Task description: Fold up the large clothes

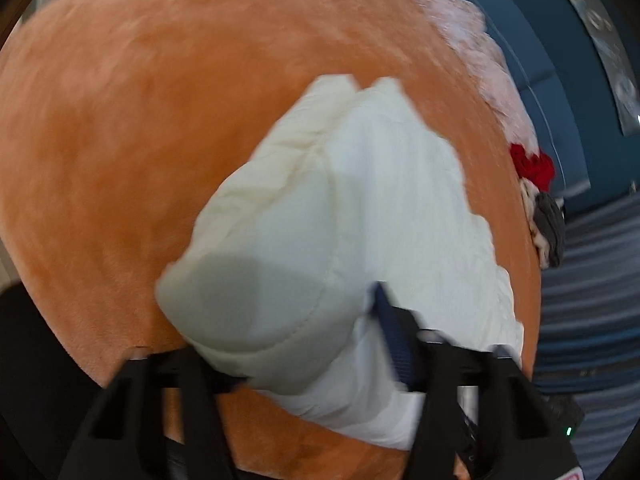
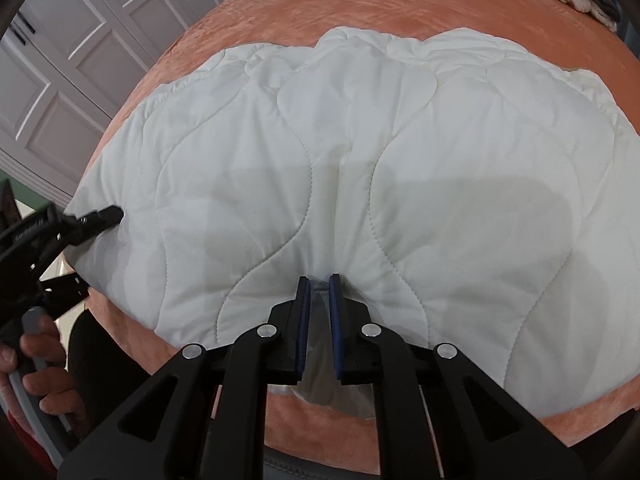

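A white quilted garment (image 2: 360,152) lies spread on an orange plush bed cover (image 2: 360,4). My right gripper (image 2: 319,280) is shut on a pinch of the garment's near edge, its blue pads close together with fabric between them. My left gripper (image 2: 108,214) shows at the left of the right wrist view, gripping the garment's left corner. In the left wrist view the garment (image 1: 340,200) bulges between the left gripper's (image 1: 304,320) fingers; the left finger is hidden under the fabric, and the view is blurred.
A pile of pink, red and grey clothes (image 1: 536,184) lies at the far edge of the orange cover (image 1: 160,120). White panelled doors (image 2: 80,60) stand to the left. A blue sofa (image 1: 540,60) and a striped rug (image 1: 592,280) are beyond the bed.
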`<state>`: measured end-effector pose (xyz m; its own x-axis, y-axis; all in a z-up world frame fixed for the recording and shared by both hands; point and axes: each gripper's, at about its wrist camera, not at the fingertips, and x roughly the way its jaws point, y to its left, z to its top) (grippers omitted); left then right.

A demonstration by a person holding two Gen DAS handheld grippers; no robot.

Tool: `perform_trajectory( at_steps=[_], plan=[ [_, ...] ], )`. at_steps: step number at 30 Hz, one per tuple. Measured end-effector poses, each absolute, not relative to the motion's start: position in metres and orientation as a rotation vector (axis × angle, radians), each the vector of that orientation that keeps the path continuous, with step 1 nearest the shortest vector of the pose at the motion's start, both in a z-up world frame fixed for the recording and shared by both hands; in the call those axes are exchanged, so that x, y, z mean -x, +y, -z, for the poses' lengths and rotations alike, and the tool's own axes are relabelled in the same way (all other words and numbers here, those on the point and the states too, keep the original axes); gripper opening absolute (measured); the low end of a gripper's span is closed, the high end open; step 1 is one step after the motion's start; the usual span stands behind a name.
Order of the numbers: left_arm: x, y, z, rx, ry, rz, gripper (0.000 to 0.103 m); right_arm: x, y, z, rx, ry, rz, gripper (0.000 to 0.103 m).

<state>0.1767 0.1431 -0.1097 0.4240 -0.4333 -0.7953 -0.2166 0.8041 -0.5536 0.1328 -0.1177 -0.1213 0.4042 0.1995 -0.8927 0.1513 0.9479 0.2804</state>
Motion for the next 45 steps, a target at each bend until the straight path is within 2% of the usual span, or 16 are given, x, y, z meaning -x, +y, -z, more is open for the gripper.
perform_trajectory(
  at_steps=[2,5,10,18,22,26,32,38,45],
  plan=[
    [-0.171,0.142,0.091,0.600,1.111,0.175,0.020,-0.125,-0.121,0.112,-0.353,1.158,-0.037,0.008],
    [-0.165,0.149,0.074,0.614,1.080,0.222,0.016,-0.102,-0.121,0.098,-0.323,1.158,-0.051,0.008],
    [-0.148,0.149,0.042,0.532,1.018,0.251,0.015,-0.085,-0.117,0.106,-0.348,1.201,-0.093,0.008],
    [-0.122,0.129,-0.030,0.366,0.859,0.312,0.015,-0.109,-0.076,0.122,-0.437,1.199,-0.248,0.008],
    [-0.119,0.100,-0.067,0.247,0.789,0.365,0.015,-0.109,-0.065,0.103,-0.422,1.145,-0.275,0.008],
    [-0.117,0.051,-0.088,0.149,0.750,0.452,0.015,-0.088,-0.097,0.078,-0.486,1.073,-0.255,0.008],
    [-0.102,-0.028,-0.081,-0.011,0.753,0.555,0.015,-0.041,-0.160,0.062,-0.459,1.024,-0.082,0.008],
    [-0.088,-0.100,-0.042,-0.130,0.832,0.642,0.015,-0.001,-0.209,0.066,-0.521,1.006,0.059,0.008],
    [-0.080,-0.135,0.009,-0.225,0.920,0.642,0.017,0.020,-0.240,0.069,-0.560,0.987,0.116,0.009]
  ],
)
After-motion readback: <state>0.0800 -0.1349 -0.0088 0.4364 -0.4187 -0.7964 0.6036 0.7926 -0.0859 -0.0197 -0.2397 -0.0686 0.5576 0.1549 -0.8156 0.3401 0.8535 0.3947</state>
